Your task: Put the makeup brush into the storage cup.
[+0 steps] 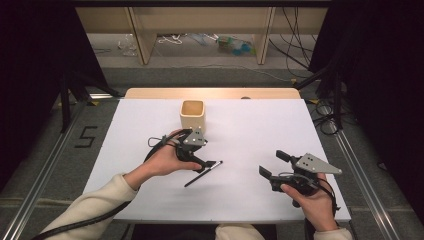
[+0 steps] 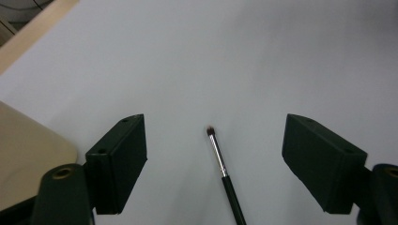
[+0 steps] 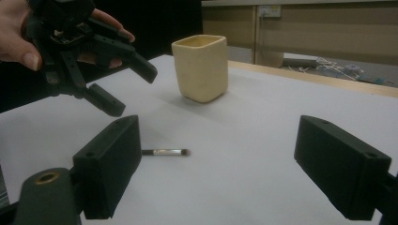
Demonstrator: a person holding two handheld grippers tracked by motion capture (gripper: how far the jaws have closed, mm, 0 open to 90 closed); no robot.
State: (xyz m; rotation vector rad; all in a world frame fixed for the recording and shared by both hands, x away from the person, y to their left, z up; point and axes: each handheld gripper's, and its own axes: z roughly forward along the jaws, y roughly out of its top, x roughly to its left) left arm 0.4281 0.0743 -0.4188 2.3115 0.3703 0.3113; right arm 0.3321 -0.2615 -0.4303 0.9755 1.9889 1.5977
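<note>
A thin black-handled brush lies flat on the white table, its bristle tip toward the middle. My left gripper hovers just over it, open. In the left gripper view the brush lies between the wide-apart jaws of the left gripper, which do not touch it. A cream square cup stands upright behind it. My right gripper is held low at the right, open and empty. The right gripper view looks past the right gripper at the brush, the cup and the left gripper.
A bare wooden strip runs along the table's far edge. Beyond it are wooden shelf legs and loose cables on the floor. Metal rails and black curtains flank the table. The cup's side is close by the left jaw.
</note>
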